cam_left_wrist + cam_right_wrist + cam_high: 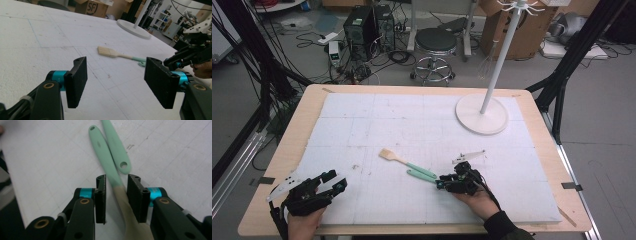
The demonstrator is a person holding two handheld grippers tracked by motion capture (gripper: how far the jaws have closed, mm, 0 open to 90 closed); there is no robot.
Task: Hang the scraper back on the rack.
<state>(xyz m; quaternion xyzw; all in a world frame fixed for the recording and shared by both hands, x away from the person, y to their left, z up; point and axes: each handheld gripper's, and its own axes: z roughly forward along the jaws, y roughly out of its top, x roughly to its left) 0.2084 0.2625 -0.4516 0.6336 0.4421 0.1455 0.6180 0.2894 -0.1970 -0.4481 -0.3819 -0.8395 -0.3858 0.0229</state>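
Note:
Two mint-handled utensils lie near the middle of the white foam board [362, 125]. One is a brush [388, 154] with a cream head; its handle end [120, 157] stops just short of my right gripper. The other utensil [419, 175] runs from its mint handle [101, 150] into a cream part between the jaws of my right gripper [116, 180], which stand close on either side with thin gaps showing. A hand holds that gripper [441, 183] low over the board. My left gripper [336, 183] rests at the front left, open wide with nothing between its pads [77, 80], facing the brush [107, 51].
A white rack with a round base [482, 114] stands at the back right of the board, with a whisk [487, 62] hanging from it. Beyond the table are a stool [435, 42], computer cases and cables on the floor. The wooden table rim [292, 130] frames the board.

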